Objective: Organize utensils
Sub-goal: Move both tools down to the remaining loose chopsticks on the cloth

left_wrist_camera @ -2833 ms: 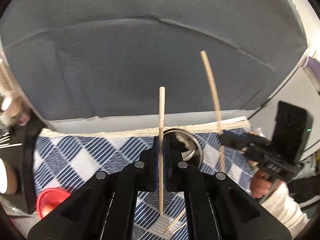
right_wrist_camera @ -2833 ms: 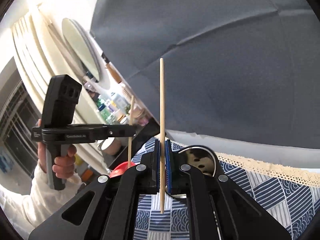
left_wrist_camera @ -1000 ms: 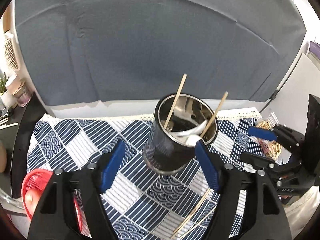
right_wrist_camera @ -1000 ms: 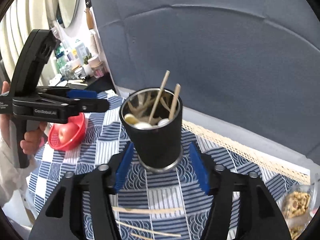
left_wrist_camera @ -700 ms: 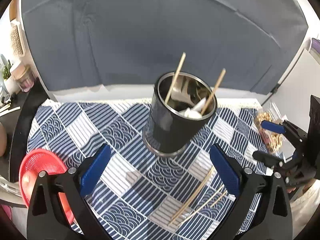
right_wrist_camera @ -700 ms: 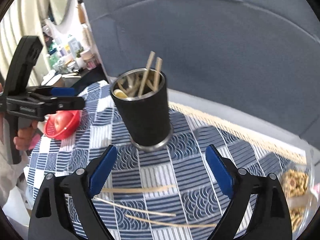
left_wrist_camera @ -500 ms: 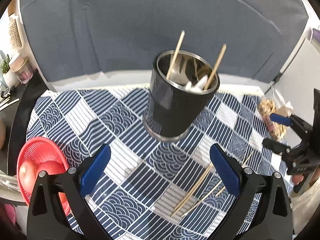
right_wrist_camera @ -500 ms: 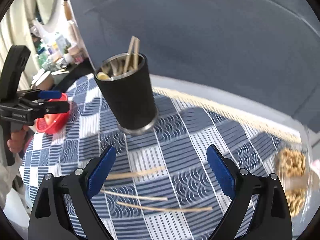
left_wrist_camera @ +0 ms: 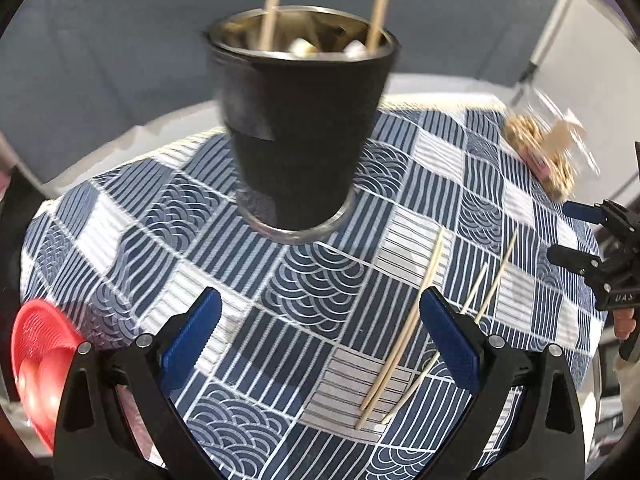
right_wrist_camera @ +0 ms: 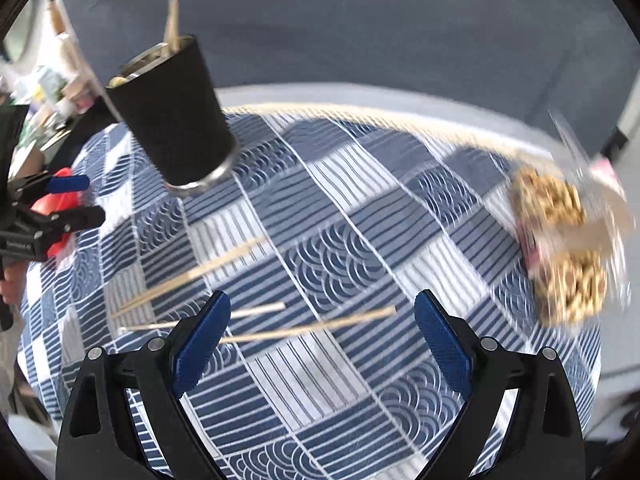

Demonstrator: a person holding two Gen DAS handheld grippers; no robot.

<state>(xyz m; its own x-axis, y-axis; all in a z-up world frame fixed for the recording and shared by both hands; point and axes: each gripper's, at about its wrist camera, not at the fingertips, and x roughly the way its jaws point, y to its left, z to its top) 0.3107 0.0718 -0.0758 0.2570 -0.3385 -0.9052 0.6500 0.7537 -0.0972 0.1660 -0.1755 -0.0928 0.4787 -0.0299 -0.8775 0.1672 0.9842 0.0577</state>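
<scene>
Both tongs agape, empty; chopsticks in black cup

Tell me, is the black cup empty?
No. The black cup holds two chopsticks sticking up past its rim, plus pale rounded things inside.

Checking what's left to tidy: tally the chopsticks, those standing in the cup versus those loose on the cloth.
Chopsticks in cup: 2
Loose chopsticks on cloth: 3
Total: 5
</scene>
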